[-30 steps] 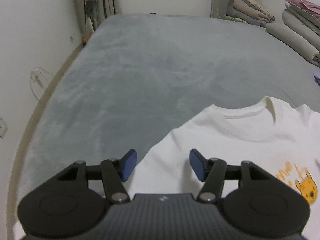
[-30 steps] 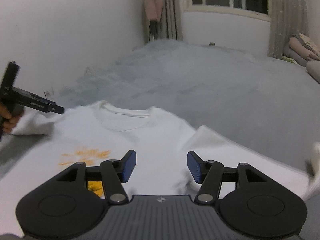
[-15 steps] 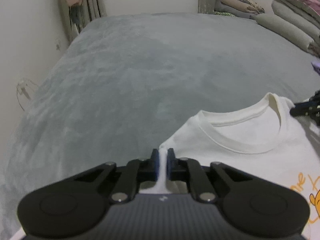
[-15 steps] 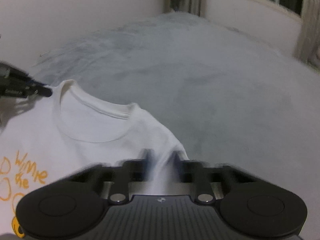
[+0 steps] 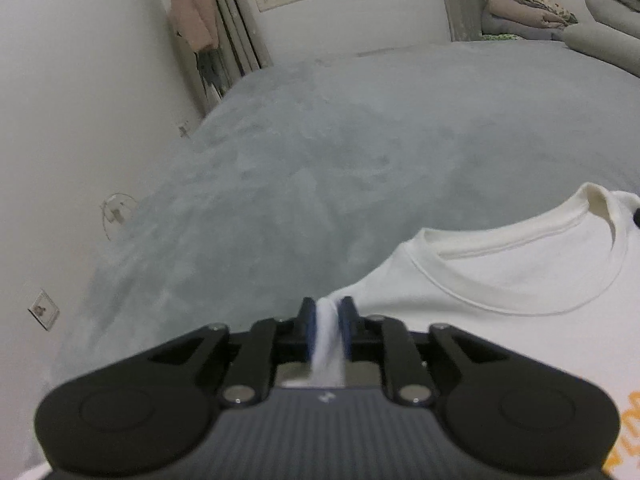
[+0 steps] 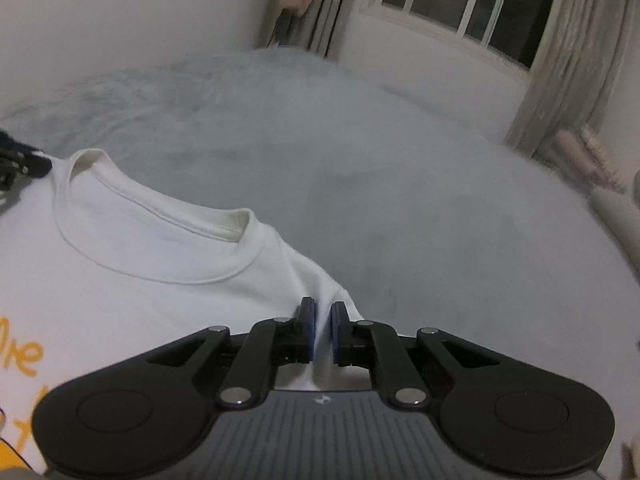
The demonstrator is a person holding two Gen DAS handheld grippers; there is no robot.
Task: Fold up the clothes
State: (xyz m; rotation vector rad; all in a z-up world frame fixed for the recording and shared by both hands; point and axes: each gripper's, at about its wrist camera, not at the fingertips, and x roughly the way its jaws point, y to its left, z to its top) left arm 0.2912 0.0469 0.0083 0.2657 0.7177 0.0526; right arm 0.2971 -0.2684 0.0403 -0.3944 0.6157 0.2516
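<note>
Left claw (image 5: 327,322): my jaws are narrow, pinching a bunched fold of white cloth at one shoulder of the t-shirt (image 5: 500,280); they are easing apart slightly with the cloth between the blue pads.
Right claw (image 6: 322,330): my jaws are narrow, with the opposite shoulder edge of the t-shirt (image 6: 140,248) between the pads; they are also easing apart slightly.
T-shirt: white, front side up, ribbed collar (image 6: 168,208) facing the far side of the bed; orange print (image 6: 24,360) at the near left of the right wrist view.
Position: near part of the bed, between my two claws.
Bed (image 5: 360,140): covered in grey plush fabric, extending far toward the window wall.
Window (image 6: 460,0): far side, dark panes, curtains on both sides.
Folded bedding (image 5: 528,12): stacked at the far right.
</note>
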